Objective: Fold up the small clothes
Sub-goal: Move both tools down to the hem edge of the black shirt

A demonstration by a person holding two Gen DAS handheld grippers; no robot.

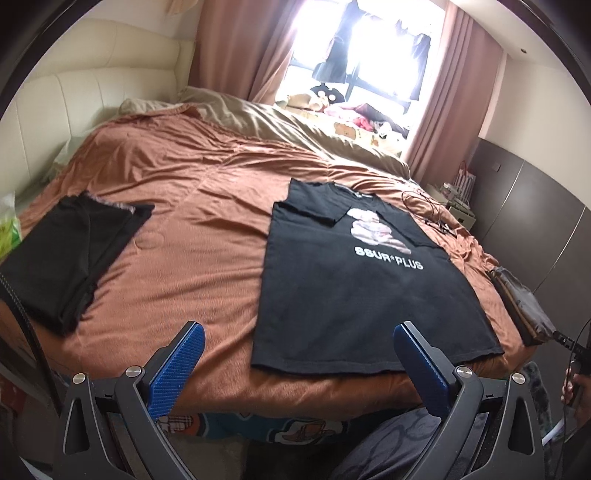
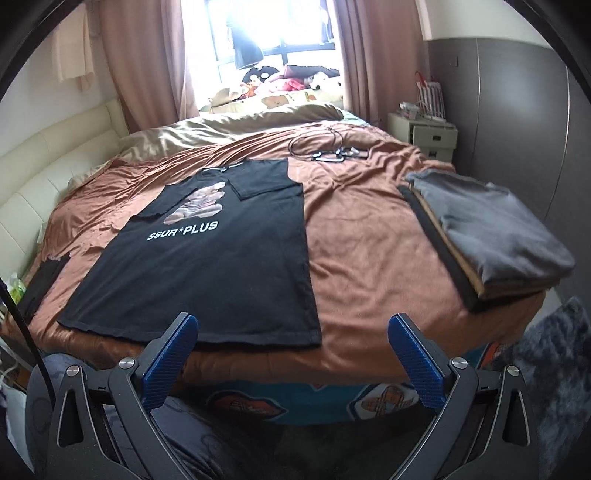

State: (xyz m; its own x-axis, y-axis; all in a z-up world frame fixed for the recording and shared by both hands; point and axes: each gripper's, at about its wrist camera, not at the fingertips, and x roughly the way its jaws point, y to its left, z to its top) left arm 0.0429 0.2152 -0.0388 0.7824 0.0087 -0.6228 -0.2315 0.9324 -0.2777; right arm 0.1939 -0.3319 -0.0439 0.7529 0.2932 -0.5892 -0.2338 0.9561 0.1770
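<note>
while both tongs hang apart: left tongs (image 1: 295, 360) and right tongs (image 2: 293, 350) empty above the bed (image 1: 207, 236) edge
risk: pinching the bedspread with the black t-shirt (image 2: 221, 266) hem
cause: thin cloth lying flat

Ahead of me: bed (image 2: 369, 236) under a rust-brown cover | cream padded headboard (image 1: 92, 85) at left | bright window (image 2: 273, 26), pink curtains (image 2: 376, 51) | grey wardrobe wall (image 2: 517, 110) | small drawer unit (image 2: 424, 134), possibly a nightstand | shaggy rug (image 2: 554, 369)
</note>
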